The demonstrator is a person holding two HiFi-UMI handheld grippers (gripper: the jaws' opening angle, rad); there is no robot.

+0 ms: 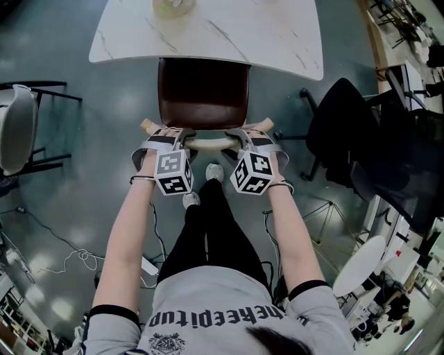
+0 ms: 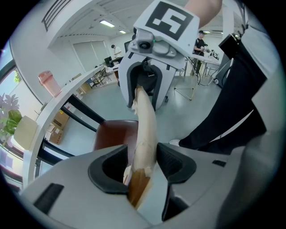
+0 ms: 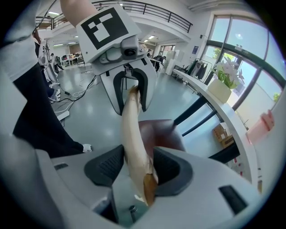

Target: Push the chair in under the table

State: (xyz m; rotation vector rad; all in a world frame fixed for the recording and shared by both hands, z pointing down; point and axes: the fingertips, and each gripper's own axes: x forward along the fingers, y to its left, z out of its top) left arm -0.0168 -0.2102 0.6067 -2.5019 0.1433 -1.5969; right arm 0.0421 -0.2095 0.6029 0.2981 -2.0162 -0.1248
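Note:
The chair has a dark brown seat that is partly under the white marble table, and a pale wooden backrest rail on my side. My left gripper is shut on the rail's left part and my right gripper on its right part. In the left gripper view the rail runs between the pads of the left gripper toward the other gripper. The right gripper view shows the same rail clamped in the right gripper, with the seat beyond.
A black office chair stands to the right and a grey chair to the left. A pale pot sits on the table's far side. Cables lie on the floor; my shoes are just behind the chair.

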